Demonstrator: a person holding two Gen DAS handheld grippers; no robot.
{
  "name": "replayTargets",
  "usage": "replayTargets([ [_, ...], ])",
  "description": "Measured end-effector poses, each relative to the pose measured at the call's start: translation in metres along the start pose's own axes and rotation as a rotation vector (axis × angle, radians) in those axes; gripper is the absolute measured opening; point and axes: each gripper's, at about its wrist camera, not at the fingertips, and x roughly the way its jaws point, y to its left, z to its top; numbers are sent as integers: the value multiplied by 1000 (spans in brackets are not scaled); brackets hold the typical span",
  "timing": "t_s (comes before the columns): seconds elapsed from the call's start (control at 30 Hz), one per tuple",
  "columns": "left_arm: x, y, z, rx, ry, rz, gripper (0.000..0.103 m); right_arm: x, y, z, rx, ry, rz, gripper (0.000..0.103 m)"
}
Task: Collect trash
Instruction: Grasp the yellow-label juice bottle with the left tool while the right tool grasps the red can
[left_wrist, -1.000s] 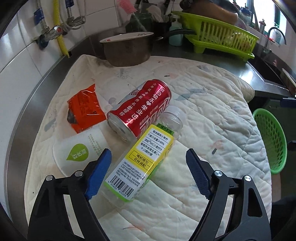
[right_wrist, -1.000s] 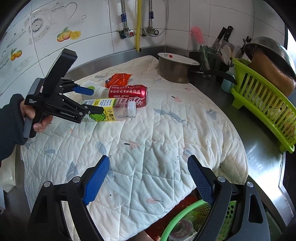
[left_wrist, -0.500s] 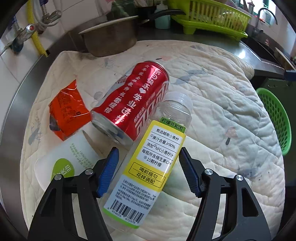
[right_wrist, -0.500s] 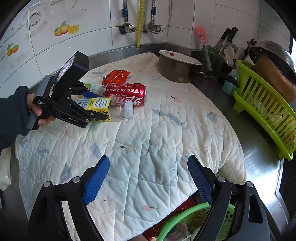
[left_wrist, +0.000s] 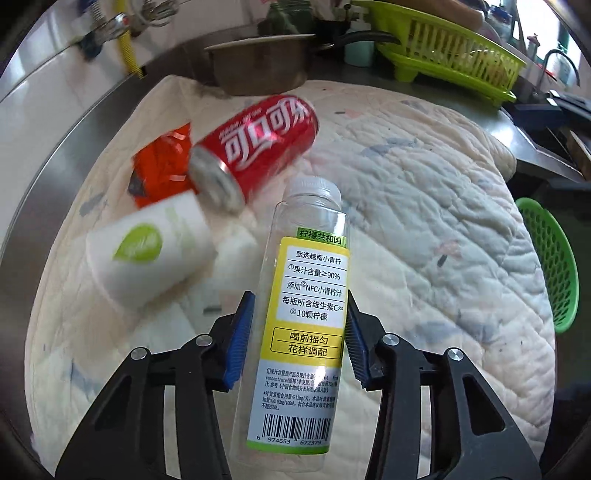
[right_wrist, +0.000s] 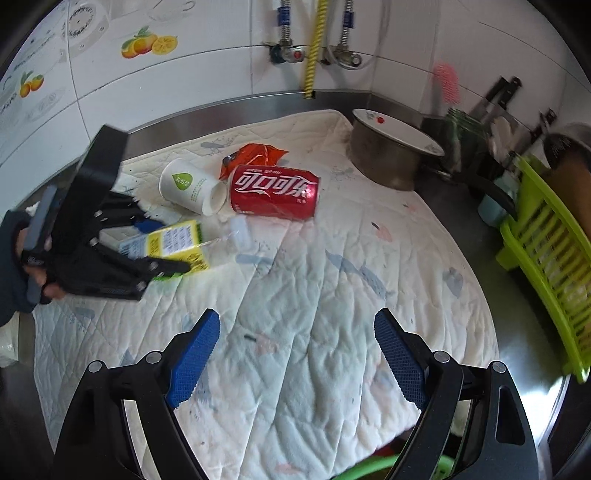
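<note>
While clamped by the left gripper (left_wrist: 299, 332), clear bottle (left_wrist: 303, 295) near, red can (left_wrist: 255, 147) far-left; right gripper (right_wrist: 295, 354) wide open, empty.

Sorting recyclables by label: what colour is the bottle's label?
Mostly yellow with a green edge, on the juice bottle; clearest in the left wrist view.

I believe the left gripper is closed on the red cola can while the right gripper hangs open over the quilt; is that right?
Not quite: the left gripper is closed on the clear juice bottle with the yellow label, not the red cola can, which lies untouched on the quilt. The left wrist view shows this. The right gripper does hang open over the quilt.
</note>
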Motion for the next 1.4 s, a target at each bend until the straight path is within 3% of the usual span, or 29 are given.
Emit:
replayTargets([
  [0.23,-29,15,-42,-132,-4,42,45,38,11,50,-237,19,-8,83],
  [0.47,-51,39,-68,-223,-28,68,44,93,31,87,-520,101,-55,83],
  [0.77,-50,54,-80,-273,-36,50,44,153,62,79,-868,251,-64,83],
  [0.83,-47,54,-79,-274,-35,46,44,158,63,74,-919,242,-93,84],
  [1.1,-42,48,-78,-287,-39,30,44,172,64,81,-939,240,-84,84],
  [1.17,-43,46,-77,-289,-45,30,44,174,69,81,-961,233,-91,76],
  [1.4,-52,47,-75,-302,-69,35,44,156,68,85,-803,204,-68,75],
])
